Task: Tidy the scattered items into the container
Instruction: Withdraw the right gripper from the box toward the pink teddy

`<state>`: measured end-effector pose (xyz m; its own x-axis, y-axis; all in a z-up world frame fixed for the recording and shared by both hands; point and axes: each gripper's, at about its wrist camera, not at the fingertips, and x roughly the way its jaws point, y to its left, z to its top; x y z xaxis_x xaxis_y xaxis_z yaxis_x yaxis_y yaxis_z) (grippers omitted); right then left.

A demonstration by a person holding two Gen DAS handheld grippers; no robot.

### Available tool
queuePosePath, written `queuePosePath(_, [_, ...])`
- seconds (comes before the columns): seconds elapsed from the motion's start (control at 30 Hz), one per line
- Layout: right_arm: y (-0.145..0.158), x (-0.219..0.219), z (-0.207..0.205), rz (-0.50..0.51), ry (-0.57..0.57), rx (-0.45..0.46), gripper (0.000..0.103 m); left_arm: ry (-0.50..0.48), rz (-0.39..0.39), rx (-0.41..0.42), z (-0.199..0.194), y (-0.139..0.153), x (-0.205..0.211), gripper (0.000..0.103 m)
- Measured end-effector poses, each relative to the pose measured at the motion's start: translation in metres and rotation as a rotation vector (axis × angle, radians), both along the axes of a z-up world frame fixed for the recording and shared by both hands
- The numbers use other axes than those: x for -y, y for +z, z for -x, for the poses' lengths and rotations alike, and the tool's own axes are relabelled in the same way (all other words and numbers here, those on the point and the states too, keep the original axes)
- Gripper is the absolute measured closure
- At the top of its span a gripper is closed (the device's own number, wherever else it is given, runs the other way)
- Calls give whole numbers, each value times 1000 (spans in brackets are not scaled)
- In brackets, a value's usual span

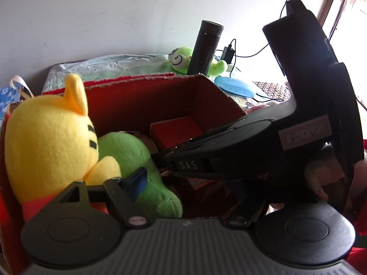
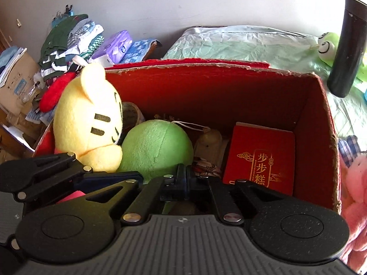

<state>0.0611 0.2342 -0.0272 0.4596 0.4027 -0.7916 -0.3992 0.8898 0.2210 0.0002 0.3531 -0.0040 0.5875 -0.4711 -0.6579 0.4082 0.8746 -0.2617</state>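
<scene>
Green plush (image 2: 156,146) just beyond closed right gripper (image 2: 182,183); inside red box (image 2: 321,114)

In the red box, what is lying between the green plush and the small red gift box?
In the right wrist view, a pale bell-shaped item with a string loop lies between the green plush and the small red gift box.
</scene>
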Motion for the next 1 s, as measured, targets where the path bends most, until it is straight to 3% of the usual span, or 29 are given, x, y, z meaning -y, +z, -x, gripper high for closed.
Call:
queuePosePath(0.17, [-1, 8, 1, 18, -39, 3, 87, 2, -31, 12, 2, 0, 7, 21])
queuePosePath(0.33, [3, 24, 7, -61, -80, -22, 87, 15, -46, 10, 3, 1, 10, 20])
queuePosePath(0.57, [5, 33, 24, -86, -113, 1, 86, 49, -85, -2, 2, 3, 17, 19])
queuePosePath(0.7, [10, 43, 36, -125, -146, 28, 83, 101, -119, -10, 2, 8, 20, 3])
queuePosePath(0.8, [14, 53, 43, -156, -182, 43, 77, 127, -122, -25, 4, 10, 21, 3])
queuePosePath(1.0, [20, 70, 59, -222, -242, 84, 77, 156, -183, 26, 18, 21, 28, 3])
